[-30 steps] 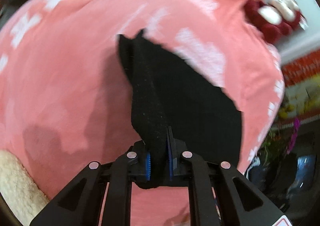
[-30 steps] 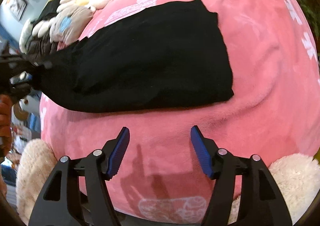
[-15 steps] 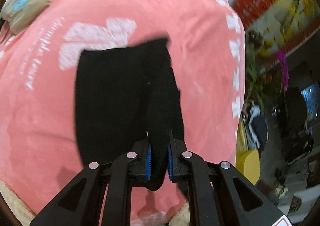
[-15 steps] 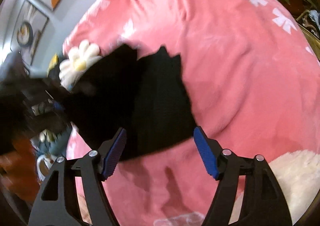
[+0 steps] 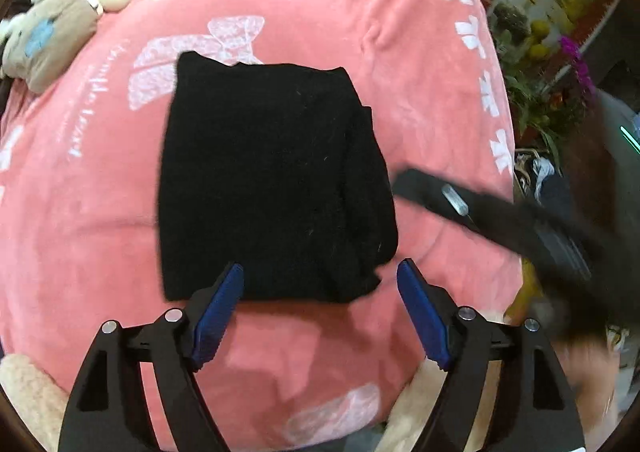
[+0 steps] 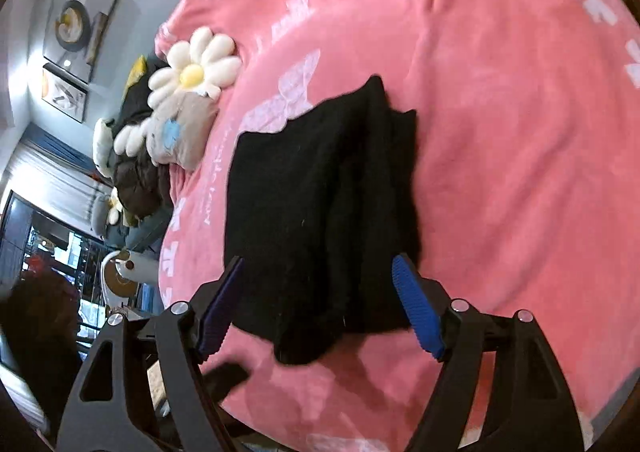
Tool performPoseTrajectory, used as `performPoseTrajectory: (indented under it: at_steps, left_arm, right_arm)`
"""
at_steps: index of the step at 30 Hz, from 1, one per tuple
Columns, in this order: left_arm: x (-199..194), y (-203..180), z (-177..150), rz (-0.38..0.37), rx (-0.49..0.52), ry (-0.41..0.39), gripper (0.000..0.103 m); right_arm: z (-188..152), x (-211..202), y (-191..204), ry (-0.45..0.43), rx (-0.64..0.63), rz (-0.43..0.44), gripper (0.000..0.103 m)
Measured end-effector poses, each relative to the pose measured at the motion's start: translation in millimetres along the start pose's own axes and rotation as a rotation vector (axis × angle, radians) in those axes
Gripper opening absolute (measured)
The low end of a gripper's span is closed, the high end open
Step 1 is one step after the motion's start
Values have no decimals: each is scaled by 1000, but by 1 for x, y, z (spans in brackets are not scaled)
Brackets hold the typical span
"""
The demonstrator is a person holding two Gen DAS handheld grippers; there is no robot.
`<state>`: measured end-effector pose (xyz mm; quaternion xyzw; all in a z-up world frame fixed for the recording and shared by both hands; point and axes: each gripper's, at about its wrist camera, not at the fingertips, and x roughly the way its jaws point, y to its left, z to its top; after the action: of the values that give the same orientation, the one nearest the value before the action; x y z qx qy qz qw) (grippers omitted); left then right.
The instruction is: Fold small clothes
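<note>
A black garment [image 5: 272, 179] lies folded in a rough rectangle on the pink blanket [image 5: 360, 31]. My left gripper [image 5: 320, 272] hovers over its near edge with jaws opening; the blue pads [image 5: 218, 312] stand wide apart and press on nothing. In the right wrist view the same black garment [image 6: 320, 203] shows stacked layers. My right gripper [image 6: 318, 264] is over its near end, jaws opening, and its pads straddle the cloth without pinching it. The right gripper's arm [image 5: 500, 219] crosses the left view as a dark blur beside the garment.
A daisy-shaped cushion [image 6: 196, 71] and a grey plush [image 5: 48, 43] lie at the blanket's far left. Cream fleece [image 5: 24, 392] shows at the near corners. Potted plants [image 5: 536, 91] stand beyond the bed's right edge. Framed pictures [image 6: 76, 23] hang on the wall.
The left gripper carried the garment's pinched end across over the rest, then let go; the cloth now lies folded. The right gripper moved in over the garment and widened slightly.
</note>
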<state>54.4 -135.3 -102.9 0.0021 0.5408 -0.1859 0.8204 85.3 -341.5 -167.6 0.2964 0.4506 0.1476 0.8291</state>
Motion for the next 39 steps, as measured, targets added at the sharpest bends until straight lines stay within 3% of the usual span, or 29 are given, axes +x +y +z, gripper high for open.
performPoseTrajectory:
  at_steps: [4, 7, 10, 15, 17, 19, 20, 22, 25, 26, 28, 30, 33, 35, 39]
  left_arm:
    - [-21, 24, -12, 42, -12, -16, 76]
    - [-34, 46, -18, 50, -55, -23, 76]
    - [-41, 64, -23, 77, -80, -29, 76]
    - [-48, 87, -28, 68, -148, -28, 76]
    - [-48, 93, -29, 71, -171, -29, 76]
    - [-46, 97, -28, 64, -188, -23, 76]
    - [-43, 98, -28, 61, -196, -18, 76]
    - [-38, 99, -28, 41, -209, -8, 76]
    - [-31, 100, -25, 28, -219, 6, 76]
    - [-29, 100, -24, 37, -220, 5, 76]
    - [-23, 98, -21, 29, -218, 10, 76]
    - [-16, 93, -17, 26, -218, 22, 76]
    - [-9, 84, -8, 26, -205, 26, 76]
    - [-8, 76, -4, 48, -172, 19, 76]
    - [-4, 67, 1, 112, -110, 21, 76]
  right_arm:
    - [14, 38, 7, 64, -25, -40, 72]
    - [15, 65, 14, 85, -37, -122, 69]
    - [15, 80, 37, 107, -126, -132, 11]
    - [40, 30, 94, -25, -289, -78, 10]
    - [47, 13, 92, -57, -317, -124, 11]
    - [46, 26, 67, 8, -282, -173, 17]
    - [38, 48, 40, 89, -245, -233, 23]
    - [25, 66, 10, 179, -198, -343, 23]
    - [21, 12, 27, -44, -187, -251, 22]
    - [24, 4, 34, -61, -185, -220, 19]
    - [31, 6, 54, -35, -217, -157, 19]
    - [39, 23, 65, 0, -266, -147, 19]
    - [55, 71, 47, 76, -280, -210, 19]
    - [65, 104, 19, 144, -261, -308, 14]
    - [80, 69, 46, 2, -230, -256, 18]
